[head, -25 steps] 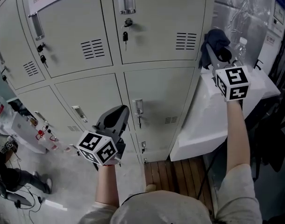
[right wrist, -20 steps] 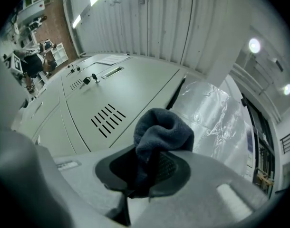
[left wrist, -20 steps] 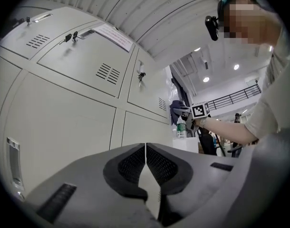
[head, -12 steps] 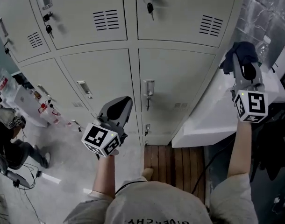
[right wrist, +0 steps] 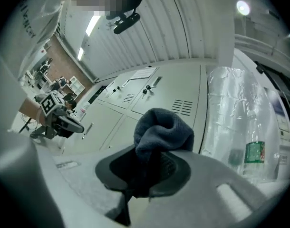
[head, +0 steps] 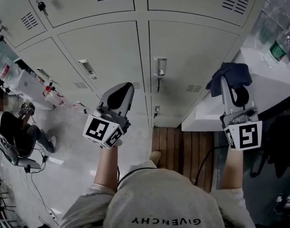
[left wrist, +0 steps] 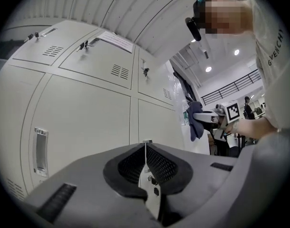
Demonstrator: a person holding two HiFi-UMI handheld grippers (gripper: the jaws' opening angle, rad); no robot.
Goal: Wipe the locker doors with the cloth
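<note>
Grey locker doors (head: 107, 56) fill the front, a white tabletop (head: 273, 82) with a bottle (head: 278, 46) to their right, where the right tool (head: 224, 80) pinches the dark blue cloth (head: 233, 72), while the left tool (head: 127, 87) points at the doors, pressed together and empty.

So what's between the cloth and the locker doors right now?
Nothing. In the right gripper view the cloth, clamped in the jaws of the right gripper, faces the locker doors across bare air; no object sits in that gap.

white counter (head: 269, 81): bottle (head: 277, 50) on top | floor (head: 73, 175): wooden slat mat (head: 173, 144)
</note>
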